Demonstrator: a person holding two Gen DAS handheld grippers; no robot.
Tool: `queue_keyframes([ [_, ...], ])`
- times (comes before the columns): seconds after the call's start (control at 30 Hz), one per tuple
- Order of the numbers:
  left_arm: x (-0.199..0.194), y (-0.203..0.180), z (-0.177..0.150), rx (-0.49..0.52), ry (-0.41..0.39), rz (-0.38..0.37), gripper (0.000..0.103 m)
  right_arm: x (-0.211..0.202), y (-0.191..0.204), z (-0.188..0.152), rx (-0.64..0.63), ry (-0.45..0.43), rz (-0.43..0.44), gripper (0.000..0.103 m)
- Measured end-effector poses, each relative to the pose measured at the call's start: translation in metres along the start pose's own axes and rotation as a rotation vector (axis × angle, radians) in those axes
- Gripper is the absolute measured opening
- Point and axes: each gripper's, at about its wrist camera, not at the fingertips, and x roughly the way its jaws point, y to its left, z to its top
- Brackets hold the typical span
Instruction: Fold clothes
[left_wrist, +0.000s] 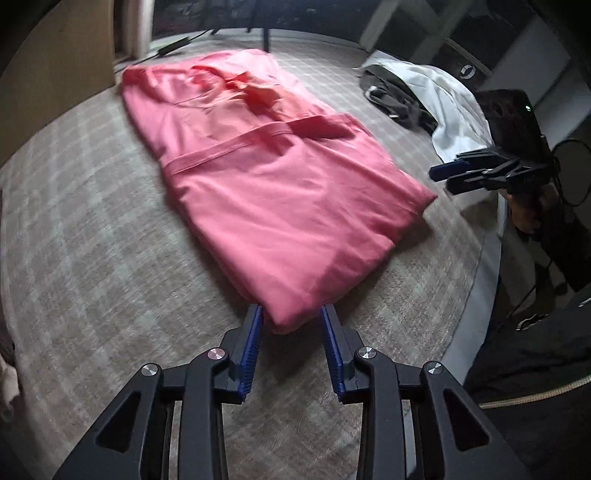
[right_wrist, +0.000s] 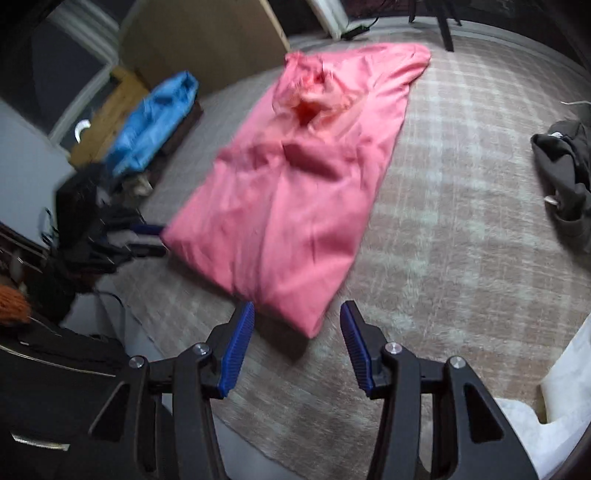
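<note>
A pink garment (left_wrist: 280, 184) lies folded into a long panel on the beige checked surface (left_wrist: 92, 240). My left gripper (left_wrist: 291, 310) is open at its near end, and one corner of the garment lies between the blue pads (left_wrist: 251, 347). The right wrist view shows the same garment (right_wrist: 288, 206), with its other near corner just ahead of my right gripper (right_wrist: 297, 306), which is open and touches no cloth. Each gripper shows in the other's view beside a near corner: the right gripper (left_wrist: 441, 180) and the left gripper (right_wrist: 162, 240).
A dark grey garment (left_wrist: 395, 96) and a white cloth (left_wrist: 450, 107) lie at the far right of the surface. A blue cloth (right_wrist: 155, 118) lies off the left side beside a wooden board (right_wrist: 207, 40). The surface's edge (left_wrist: 491, 258) runs close on the right.
</note>
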Motion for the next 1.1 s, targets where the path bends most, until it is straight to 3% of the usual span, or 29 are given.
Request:
queue_keyframes([
  [0.13,0.006,-0.002,0.001,0.033,-0.013,0.028,0.030,0.015,0.007,-0.005,-0.065,0.021,-0.026,0.048],
  [0.2,0.005,-0.004,0.003,0.042,-0.022,0.015,0.024,0.019,0.011,-0.004,-0.100,0.016,-0.034,0.048],
  [0.27,0.004,-0.004,0.004,0.044,-0.025,-0.009,0.010,0.024,0.015,-0.003,-0.140,0.033,-0.041,0.047],
  [0.3,0.003,-0.003,0.005,0.042,-0.019,-0.016,0.009,0.026,0.016,-0.003,-0.151,0.044,-0.047,0.043],
  [0.37,0.004,-0.001,0.005,0.035,-0.003,-0.009,0.006,0.030,0.016,-0.002,-0.174,0.066,-0.057,0.023],
  [0.4,0.004,-0.001,0.005,0.032,0.005,-0.004,0.006,0.031,0.015,-0.001,-0.181,0.076,-0.062,0.006],
  [0.57,-0.008,-0.001,0.002,0.017,-0.015,0.021,0.005,0.021,0.019,0.007,-0.251,0.102,-0.124,0.006],
  [0.67,0.011,0.002,-0.007,-0.007,0.027,0.043,0.007,0.025,0.013,0.006,-0.231,0.150,-0.162,0.007],
  [0.73,0.009,-0.001,-0.006,-0.011,0.028,0.059,0.012,0.016,0.017,0.005,-0.245,0.149,-0.222,0.019],
  [0.83,-0.012,-0.004,-0.002,-0.021,0.020,0.100,0.014,-0.017,0.021,0.013,-0.256,0.071,-0.239,0.024],
  [0.9,-0.030,-0.006,0.006,-0.016,-0.019,0.087,0.015,-0.036,0.019,0.030,-0.226,-0.025,-0.185,0.024],
  [0.97,-0.037,-0.009,0.023,0.009,-0.060,0.084,0.017,-0.028,0.018,0.050,-0.220,-0.073,-0.163,0.024],
  [1.1,-0.004,-0.004,0.068,0.021,-0.079,0.045,0.017,0.032,0.017,0.088,-0.221,-0.038,-0.134,0.024],
])
